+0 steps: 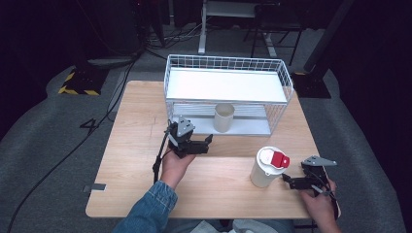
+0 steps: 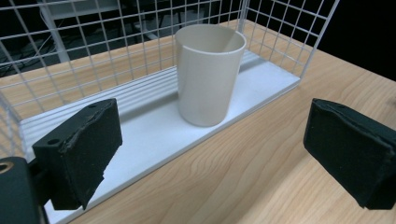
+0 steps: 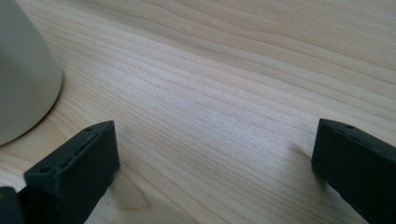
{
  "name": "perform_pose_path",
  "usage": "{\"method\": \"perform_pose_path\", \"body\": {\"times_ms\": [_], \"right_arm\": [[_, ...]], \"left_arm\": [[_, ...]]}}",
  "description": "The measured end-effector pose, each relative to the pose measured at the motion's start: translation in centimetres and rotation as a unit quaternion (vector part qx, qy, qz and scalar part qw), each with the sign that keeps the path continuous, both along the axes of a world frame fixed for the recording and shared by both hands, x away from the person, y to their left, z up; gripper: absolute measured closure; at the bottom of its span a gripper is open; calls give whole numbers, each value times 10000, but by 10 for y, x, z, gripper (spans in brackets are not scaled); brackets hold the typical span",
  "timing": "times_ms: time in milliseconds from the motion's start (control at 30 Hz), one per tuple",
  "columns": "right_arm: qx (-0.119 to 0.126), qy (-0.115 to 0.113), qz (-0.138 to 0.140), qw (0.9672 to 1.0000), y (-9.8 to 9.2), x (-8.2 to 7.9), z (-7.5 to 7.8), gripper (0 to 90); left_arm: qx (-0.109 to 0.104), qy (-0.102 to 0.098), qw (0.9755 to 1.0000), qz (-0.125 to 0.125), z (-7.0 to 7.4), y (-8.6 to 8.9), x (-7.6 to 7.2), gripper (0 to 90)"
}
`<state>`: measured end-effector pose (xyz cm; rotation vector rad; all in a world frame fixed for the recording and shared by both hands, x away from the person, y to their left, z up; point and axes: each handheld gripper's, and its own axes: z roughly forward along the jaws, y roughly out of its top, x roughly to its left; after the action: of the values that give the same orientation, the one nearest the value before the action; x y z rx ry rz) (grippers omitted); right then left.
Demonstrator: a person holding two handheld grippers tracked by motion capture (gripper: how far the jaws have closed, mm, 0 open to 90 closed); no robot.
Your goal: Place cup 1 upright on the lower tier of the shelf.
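Two cups, one open (image 1: pixel 224 117) and one lidded (image 1: pixel 267 167), one wire rack (image 1: pixel 228 92), two grippers

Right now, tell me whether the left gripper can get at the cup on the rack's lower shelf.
Probably yes: the left gripper is open and faces the cup, which stands upright near the shelf's open front edge, with bare table between them.

Floor (image 1: pixel 58 145) left of the table: a dark mark reading "4" (image 1: pixel 90 126). No other legible text.
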<state>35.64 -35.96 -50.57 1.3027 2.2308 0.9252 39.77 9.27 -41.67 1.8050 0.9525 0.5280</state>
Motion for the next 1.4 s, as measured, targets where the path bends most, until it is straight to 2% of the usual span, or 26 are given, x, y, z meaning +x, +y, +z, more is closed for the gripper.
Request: {"method": "perform_pose_path", "body": {"times_ms": [233, 267, 333, 667, 900, 1067, 1300, 1400], "right_arm": [[2, 2, 0, 10000, 0, 0, 0, 10], [3, 2, 0, 10000, 0, 0, 0, 11], [5, 3, -5, 10000, 0, 0, 0, 12], [2, 7, -2, 10000, 0, 0, 0, 12], [-9, 13, 0, 10000, 0, 1, 0, 4], [-11, 15, -30, 10000, 0, 1, 0, 4], [-6, 19, -32, 10000, 0, 1, 0, 4], [-11, 11, 3, 10000, 0, 1, 0, 4]], "left_arm": [[176, 29, 9998, 16, 0, 16, -10, 49], [273, 80, 9996, -16, 0, 21, -13, 49], [298, 158, 9994, -11, -1, 26, -17, 51], [241, 345, 9991, 62, -8, 51, -32, 54], [207, 471, 9986, 88, -17, 58, -42, 54], [359, 570, 9977, 80, -29, 62, -53, 54], [484, 721, 9962, 0, -41, 63, -61, 54], [518, 867, 9949, -48, -50, 63, -66, 54]]}}
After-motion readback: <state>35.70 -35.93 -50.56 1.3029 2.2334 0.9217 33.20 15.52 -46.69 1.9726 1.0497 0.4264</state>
